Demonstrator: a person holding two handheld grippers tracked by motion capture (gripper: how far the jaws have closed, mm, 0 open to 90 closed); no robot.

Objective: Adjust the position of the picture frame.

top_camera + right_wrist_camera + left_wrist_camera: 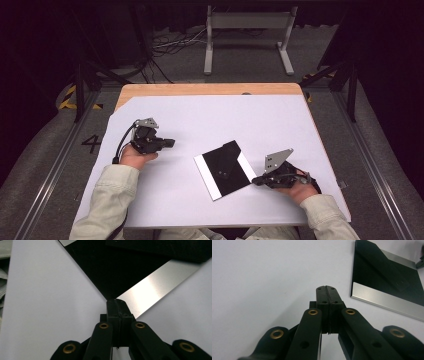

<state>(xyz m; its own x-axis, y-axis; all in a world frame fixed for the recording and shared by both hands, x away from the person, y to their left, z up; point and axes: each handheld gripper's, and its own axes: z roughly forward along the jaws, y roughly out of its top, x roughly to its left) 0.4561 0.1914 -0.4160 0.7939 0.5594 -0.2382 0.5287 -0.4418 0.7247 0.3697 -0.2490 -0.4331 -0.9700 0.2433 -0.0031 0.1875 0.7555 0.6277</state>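
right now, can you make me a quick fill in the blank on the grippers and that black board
1. The jaws of the left gripper are ____.
2. The black board with silver strips lies on a white ____ that covers the table.
3. The gripper whose tips sit at the board's edge is the ____ gripper.
4. The left gripper is ____ from the board, not touching it.

Missing words: shut; sheet; right; apart
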